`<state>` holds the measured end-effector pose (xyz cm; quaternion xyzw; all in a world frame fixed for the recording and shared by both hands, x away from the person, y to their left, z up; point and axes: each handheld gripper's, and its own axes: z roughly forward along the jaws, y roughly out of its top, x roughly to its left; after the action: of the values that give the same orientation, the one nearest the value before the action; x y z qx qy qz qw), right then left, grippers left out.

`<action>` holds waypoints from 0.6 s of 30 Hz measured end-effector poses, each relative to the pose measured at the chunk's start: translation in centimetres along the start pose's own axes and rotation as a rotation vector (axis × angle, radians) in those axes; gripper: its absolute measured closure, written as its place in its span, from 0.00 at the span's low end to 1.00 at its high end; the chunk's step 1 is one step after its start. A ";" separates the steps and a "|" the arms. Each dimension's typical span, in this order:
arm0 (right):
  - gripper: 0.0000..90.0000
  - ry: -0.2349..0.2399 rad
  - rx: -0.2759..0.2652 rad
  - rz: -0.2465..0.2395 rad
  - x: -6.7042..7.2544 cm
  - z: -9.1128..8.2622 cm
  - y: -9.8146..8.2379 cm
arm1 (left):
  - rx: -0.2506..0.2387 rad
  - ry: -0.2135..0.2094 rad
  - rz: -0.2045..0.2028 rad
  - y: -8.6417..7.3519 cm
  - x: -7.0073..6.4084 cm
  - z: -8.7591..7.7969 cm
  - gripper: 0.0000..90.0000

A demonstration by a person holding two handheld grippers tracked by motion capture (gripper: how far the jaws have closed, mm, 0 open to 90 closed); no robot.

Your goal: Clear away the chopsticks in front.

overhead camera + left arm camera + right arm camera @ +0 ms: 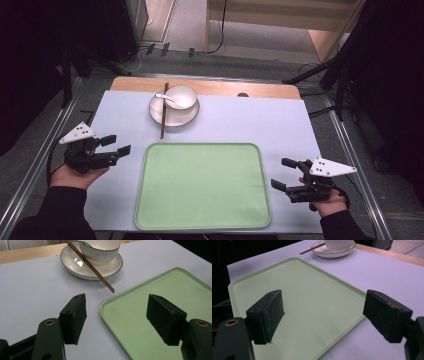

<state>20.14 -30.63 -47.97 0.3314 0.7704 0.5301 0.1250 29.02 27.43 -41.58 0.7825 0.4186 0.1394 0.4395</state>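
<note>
A: How do the left gripper (116, 144) fingers (73, 318) stand?
B: Apart, nothing between them. The right gripper (282, 173) is spread and empty too.
A: What lies nearest?
B: The green tray (202, 185), between both grippers. Beyond the left fingers sit the chopsticks (163, 110), leaning on the plate (174, 112) under the bowl (181, 96), well apart.
</note>
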 end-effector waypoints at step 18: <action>0.19 -0.013 0.009 0.007 0.0 0.0 -0.1 | 0.090 0.006 -0.045 4.1 1.6 4.1 0.37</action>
<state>20.14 -30.69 -48.04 0.3381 0.7709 0.5247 0.1268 34.61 25.29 -40.88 0.7913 0.4433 0.1131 0.4057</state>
